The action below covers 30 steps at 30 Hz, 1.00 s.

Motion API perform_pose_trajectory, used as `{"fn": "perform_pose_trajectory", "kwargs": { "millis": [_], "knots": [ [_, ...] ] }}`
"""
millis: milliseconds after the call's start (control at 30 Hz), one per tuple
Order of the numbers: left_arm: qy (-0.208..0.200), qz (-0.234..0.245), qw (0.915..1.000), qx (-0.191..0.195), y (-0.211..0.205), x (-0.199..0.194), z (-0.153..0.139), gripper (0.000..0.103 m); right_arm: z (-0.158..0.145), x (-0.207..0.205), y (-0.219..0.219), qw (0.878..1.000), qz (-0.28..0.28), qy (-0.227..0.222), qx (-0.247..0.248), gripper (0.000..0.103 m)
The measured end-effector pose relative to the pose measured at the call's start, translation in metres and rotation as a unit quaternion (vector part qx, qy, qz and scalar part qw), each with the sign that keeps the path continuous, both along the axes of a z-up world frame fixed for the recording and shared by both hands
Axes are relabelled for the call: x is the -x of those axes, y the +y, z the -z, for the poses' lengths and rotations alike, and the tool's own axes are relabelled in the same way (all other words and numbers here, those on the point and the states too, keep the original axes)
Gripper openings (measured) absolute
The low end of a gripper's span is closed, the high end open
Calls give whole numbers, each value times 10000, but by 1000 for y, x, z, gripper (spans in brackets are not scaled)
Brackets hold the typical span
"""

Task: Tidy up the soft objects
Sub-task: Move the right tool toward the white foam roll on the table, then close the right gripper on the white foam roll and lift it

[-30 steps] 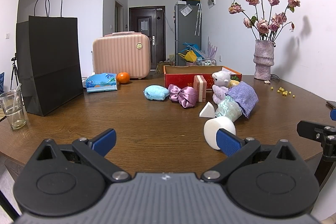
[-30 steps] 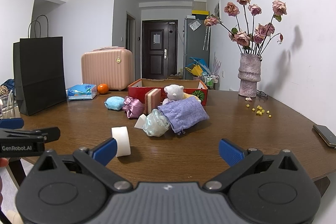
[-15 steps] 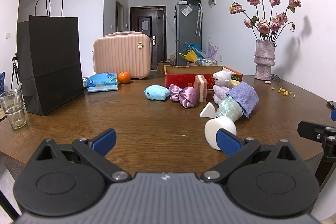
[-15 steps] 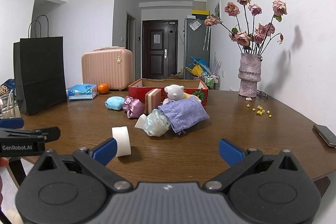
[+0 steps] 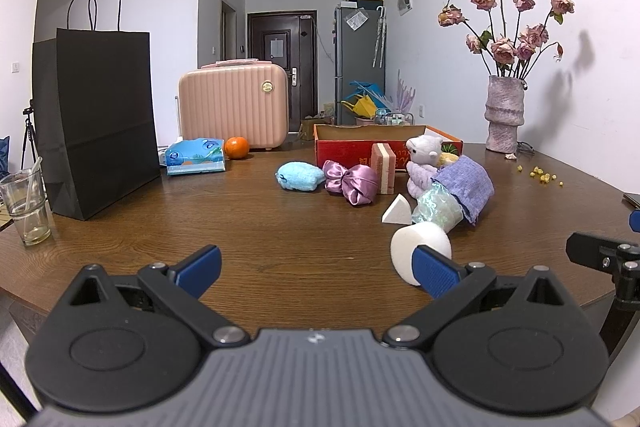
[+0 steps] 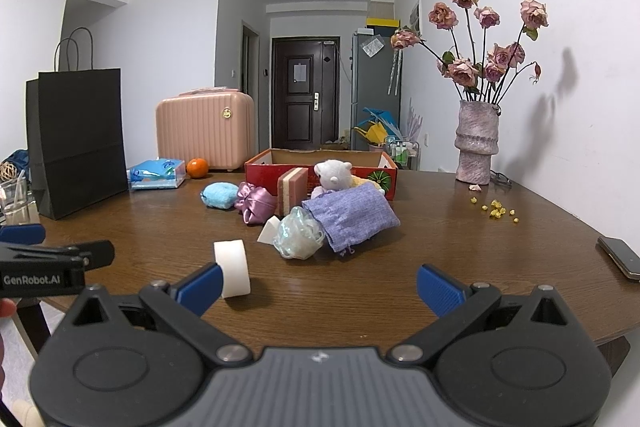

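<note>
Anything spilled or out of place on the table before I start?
Yes: small yellow bits lie scattered on the table near the vase, with a fallen petal at its base. The soft items sit loose outside the red box.

Two low near-edge wrist views, side by side, facing across the shared table [image 5: 256, 235] toward the door [image 6: 304, 95].

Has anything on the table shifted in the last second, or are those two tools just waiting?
Nothing has visibly changed. Both the left tool and the right tool stay open and empty at the near edge of the table. The white foam roll, the purple cloth pouch and the red box lie where they were.
</note>
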<state>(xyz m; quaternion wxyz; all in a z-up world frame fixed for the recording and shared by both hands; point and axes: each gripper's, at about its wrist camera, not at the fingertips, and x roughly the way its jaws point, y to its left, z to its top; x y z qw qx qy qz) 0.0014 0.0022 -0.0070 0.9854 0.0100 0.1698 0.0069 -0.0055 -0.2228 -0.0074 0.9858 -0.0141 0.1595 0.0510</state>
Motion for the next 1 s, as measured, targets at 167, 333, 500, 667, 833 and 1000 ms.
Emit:
{"fn": "perform_pose_trajectory", "kwargs": {
  "millis": [167,333,500,667,833,1000],
  "knots": [
    [22,-15,10000,9,3,-1,2,103,2,1,1,10000,-14,21,-11,103],
    [90,-33,9999,34,7,-7,4,103,10,-5,8,9999,-98,117,-15,103],
    [151,-106,9998,46,10,-12,7,103,13,-10,13,9995,-218,221,4,103],
    [193,-236,9995,57,18,-20,9,103,14,-19,18,9988,-389,303,15,103],
    [313,-331,9989,96,25,-31,15,103,17,-31,27,9977,-541,409,16,103],
    [419,-480,9979,146,34,-45,19,103,18,-46,35,9964,-691,493,38,103]
  ]
}}
